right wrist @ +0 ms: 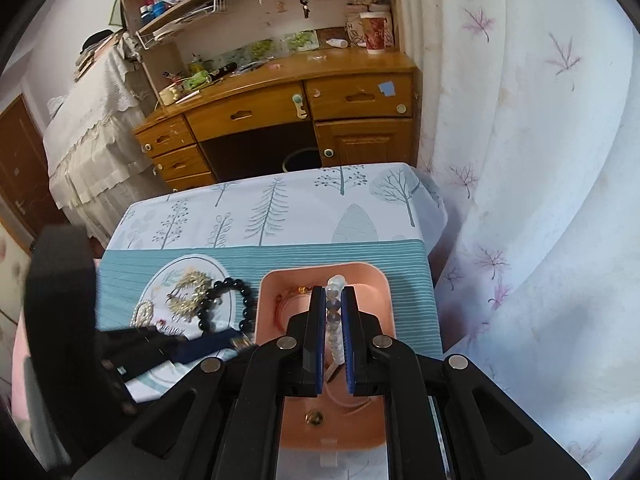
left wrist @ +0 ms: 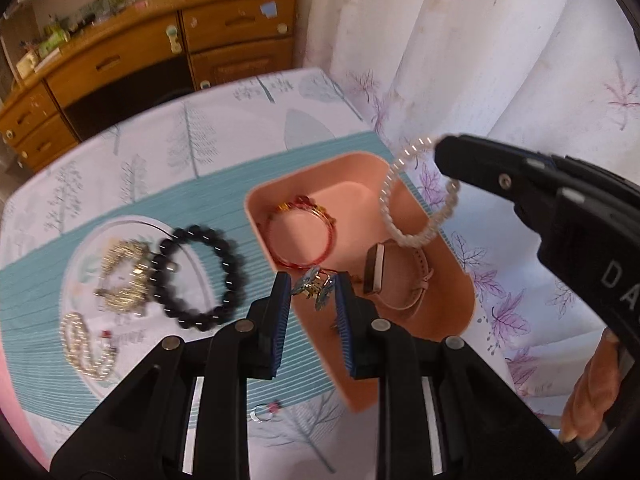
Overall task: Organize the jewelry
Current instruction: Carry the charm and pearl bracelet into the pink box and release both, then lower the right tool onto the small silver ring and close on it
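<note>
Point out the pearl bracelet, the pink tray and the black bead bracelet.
Pearl bracelet (left wrist: 404, 236), left wrist view, bottom of its loop.
Pink tray (right wrist: 382, 280), right wrist view, far right rim.
Black bead bracelet (left wrist: 228, 256), left wrist view, right-hand beads.

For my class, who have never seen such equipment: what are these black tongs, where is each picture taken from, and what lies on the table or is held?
No robot: a person holds two black hand-held grippers, each with a camera looking along its fingers. The left gripper view shows it pinching small blue-and-gold earrings; the right gripper view shows it clamping a white pearl-like bead bracelet above the pink plastic tray. The tray holds a red bangle and a pink-strapped watch. A black bead bracelet lies beside it.
</note>
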Demonstrator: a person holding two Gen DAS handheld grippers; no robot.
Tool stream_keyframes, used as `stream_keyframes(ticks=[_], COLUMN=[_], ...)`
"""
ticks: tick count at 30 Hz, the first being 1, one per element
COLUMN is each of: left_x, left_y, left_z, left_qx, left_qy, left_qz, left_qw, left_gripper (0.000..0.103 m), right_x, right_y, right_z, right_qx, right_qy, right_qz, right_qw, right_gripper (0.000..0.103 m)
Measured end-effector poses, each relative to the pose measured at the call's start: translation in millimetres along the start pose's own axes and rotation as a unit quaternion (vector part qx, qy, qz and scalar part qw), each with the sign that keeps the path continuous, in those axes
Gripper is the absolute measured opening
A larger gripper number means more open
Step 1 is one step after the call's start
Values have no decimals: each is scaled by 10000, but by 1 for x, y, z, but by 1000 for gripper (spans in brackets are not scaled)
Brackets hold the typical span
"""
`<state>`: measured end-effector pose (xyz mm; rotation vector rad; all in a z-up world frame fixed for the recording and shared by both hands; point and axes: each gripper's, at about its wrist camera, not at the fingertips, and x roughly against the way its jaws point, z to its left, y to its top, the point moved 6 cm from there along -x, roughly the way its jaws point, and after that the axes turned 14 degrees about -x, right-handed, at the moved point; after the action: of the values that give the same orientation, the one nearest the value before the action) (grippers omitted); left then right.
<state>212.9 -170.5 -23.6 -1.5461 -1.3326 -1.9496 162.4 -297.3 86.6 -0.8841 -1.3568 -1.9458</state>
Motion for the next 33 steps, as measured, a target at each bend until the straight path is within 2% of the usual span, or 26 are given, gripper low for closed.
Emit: stream_keyframes(ticks=[5,12,14,16,17,26,33], left_x=[-19,-20,-18,-13,-10,13,34], left_y=[-2,-6,-8,-10,-11,-31,-53], left_z=[-5,1,3,4,5,20,38], left_qx=[57,244,251,264,258,314,425], left_qy=[-85,-318,-345,-347,-338,-207,-61], left_qz=[137,190,178,148,114,18,-21], left_qw=[9999,9990,9989,9989,9990,9993,9991], left_gripper=[20,21,25,35,37,37,37], right_x=[-33,-62,-67,-69,-68,-49,-37], right_y=[1,-3,-6,-8,-9,-26,-56], right_z=[2,7,7,8,8,11,20], right_qx=[-147,-246,-248,-241,-244,-99,88], right_qy=[-97,-125,-173,-179,-179,-198,-111], right_qz=[57,303,324,328,326,346,505], right_qw=[9998,9992,9990,9990,9990,9992,9986], right_gripper=[8,9,10,11,11,11,11])
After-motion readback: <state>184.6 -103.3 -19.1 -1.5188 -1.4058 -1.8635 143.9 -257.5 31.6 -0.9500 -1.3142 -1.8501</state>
